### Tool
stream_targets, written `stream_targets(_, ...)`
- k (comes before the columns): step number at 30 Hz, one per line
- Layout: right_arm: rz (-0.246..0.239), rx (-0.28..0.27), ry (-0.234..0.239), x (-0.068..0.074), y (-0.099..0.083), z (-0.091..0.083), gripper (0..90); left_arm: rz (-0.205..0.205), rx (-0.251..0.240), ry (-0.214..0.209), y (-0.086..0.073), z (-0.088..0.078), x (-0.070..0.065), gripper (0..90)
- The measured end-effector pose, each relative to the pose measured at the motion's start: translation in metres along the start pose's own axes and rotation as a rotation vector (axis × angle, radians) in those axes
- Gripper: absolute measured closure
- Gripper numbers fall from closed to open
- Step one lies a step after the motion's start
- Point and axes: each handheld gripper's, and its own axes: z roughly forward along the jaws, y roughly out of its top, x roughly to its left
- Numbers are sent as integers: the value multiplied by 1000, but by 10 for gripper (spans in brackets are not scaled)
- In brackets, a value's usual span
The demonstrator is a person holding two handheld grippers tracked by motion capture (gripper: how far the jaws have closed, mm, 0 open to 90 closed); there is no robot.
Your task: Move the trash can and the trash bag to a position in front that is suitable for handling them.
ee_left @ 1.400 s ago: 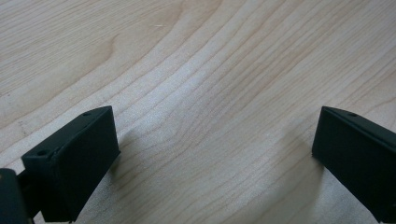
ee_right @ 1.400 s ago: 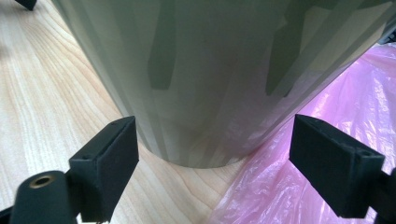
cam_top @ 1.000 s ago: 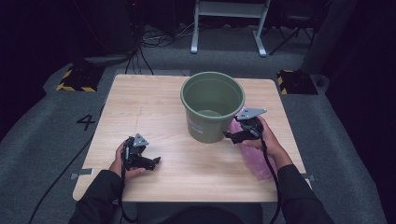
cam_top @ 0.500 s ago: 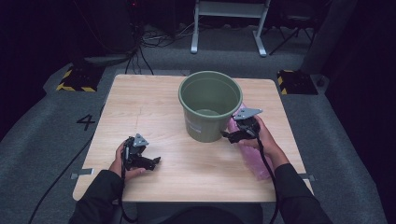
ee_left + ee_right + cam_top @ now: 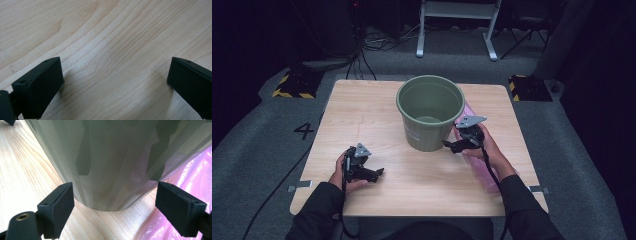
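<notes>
Wooden counter (image 5: 362, 107) carries a green plastic bucket (image 5: 429, 112). Right tongs (image 5: 454, 145), agape, sit at its four o'clock beside pink plastic film (image 5: 484, 170), probably to grasp it. Left tongs (image 5: 374, 173) rest agape, empty.

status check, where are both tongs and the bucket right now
Left tongs open, low over bare table. Right tongs open, at green bucket base. Pink bag flat beside it, under right hand.

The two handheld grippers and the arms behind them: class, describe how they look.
Each handheld gripper, left and right, is black, topped by a grey three-cornered plate, with blocky black jaws bearing small screw holes. A black cable trails from each. The person wears dark long sleeves.
</notes>
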Motion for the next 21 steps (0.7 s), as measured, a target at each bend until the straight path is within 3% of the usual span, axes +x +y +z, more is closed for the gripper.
stream_targets(7, 14, -12, 13, 0, -1, -5, 174, 0, 0, 0, 0, 0, 0, 3)
stream_targets(12, 17, -22, -16, -3, -5, -20, 191, 0, 0, 0, 0, 0, 0, 3)
stream_targets(13, 14, -13, -52, -6, -8, -30, 203, -1, 1, -1, 0, 0, 0, 3)
stream_targets(17, 19, -1, -92, -12, -13, -42, 236, 0, 0, 0, 0, 0, 0, 3)
stream_targets(21, 35, 22, -143, -23, -23, -66, 311, 0, 0, 0, 0, 0, 0, 3)
